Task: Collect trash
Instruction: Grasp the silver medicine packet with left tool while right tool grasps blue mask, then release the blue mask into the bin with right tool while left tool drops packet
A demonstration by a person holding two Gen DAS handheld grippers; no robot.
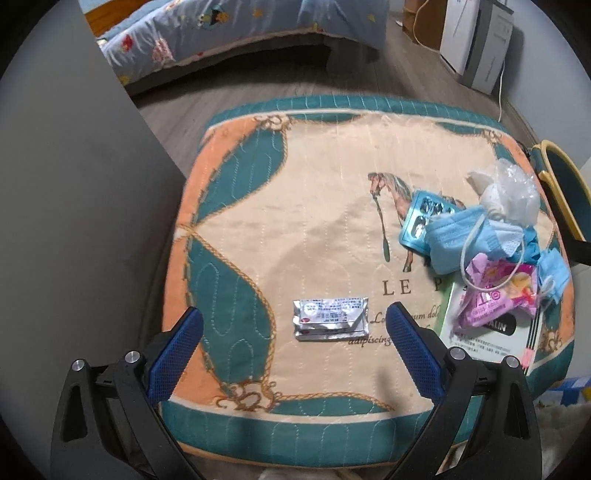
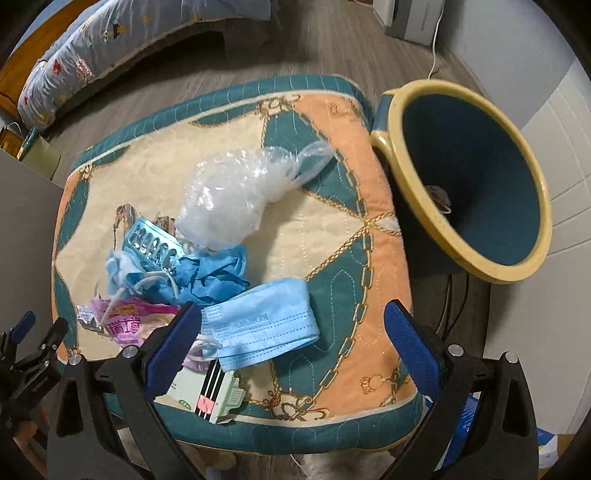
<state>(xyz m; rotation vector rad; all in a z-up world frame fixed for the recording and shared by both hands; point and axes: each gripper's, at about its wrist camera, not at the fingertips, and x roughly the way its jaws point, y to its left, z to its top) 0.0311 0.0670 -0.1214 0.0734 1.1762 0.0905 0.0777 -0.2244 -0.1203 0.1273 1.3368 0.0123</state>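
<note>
A silver foil packet (image 1: 330,319) lies on the quilted cushion (image 1: 295,206), straight ahead of my open, empty left gripper (image 1: 295,326). A trash pile lies at the cushion's right: blue blister pack (image 1: 421,221), blue face masks (image 1: 458,236), pink wrapper (image 1: 495,295), clear plastic bag (image 1: 513,192), white-green box (image 1: 487,336). In the right wrist view my open, empty right gripper (image 2: 291,325) hovers over a folded blue mask (image 2: 269,325). The plastic bag (image 2: 236,199), blister pack (image 2: 155,243), pink wrapper (image 2: 129,321) and box (image 2: 207,395) lie nearby.
A blue bin with a yellow rim (image 2: 461,177) stands right of the cushion, holding a small item. A bed with a patterned blue quilt (image 1: 229,33) is behind. A white appliance (image 1: 476,40) and cable stand at the back right. A grey panel (image 1: 74,184) is on the left.
</note>
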